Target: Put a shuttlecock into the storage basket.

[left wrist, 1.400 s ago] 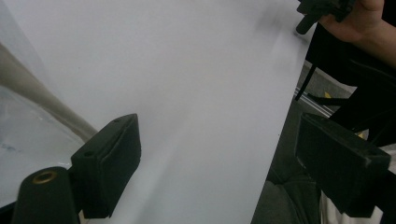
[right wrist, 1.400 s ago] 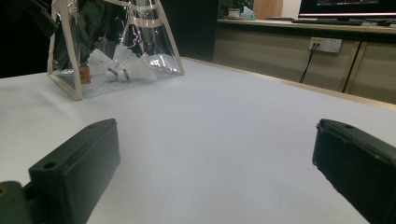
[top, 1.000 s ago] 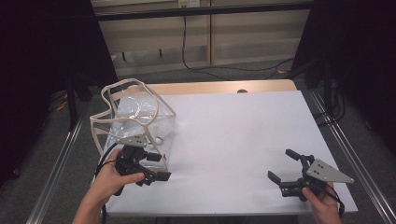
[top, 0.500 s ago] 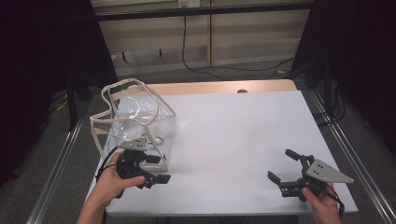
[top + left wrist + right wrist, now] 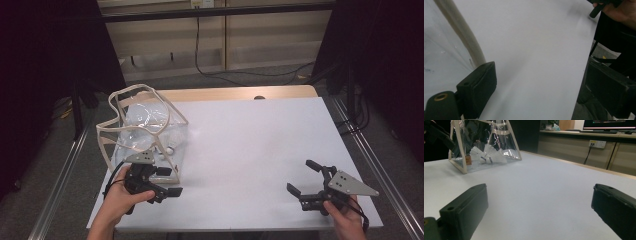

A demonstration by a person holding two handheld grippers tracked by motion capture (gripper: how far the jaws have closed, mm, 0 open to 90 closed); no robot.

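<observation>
The clear bag point(image 5: 145, 127) stands at the far-left part of the white bench point(image 5: 250, 145), its cream piping forming an upright frame. The left claw point(image 5: 167, 182) sits just in front of the bag's near right corner, jaws spread and pointing rightward across the bench. In the left gripper view, one jaw lies just beside the cream edge strip point(image 5: 461, 32); whether it touches the strip cannot be settled from this angle.

The right claw point(image 5: 305, 180) rests near the front right corner of the bench, well apart from the bag, jaws spread wide with nothing between them. The left hand point(image 5: 120, 200) is clearly the nearer one.

The bag lies behind and to the left of the left claw, and its nearest piping edge rises roughly upright, so a grasp probably calls for turning the jaws toward that edge.

Inside the bag, the right gripper view shows white shuttlecocks point(image 5: 487, 155) lying on the bottom (count uncertain through the glare). The bag's far side is not readable.
</observation>
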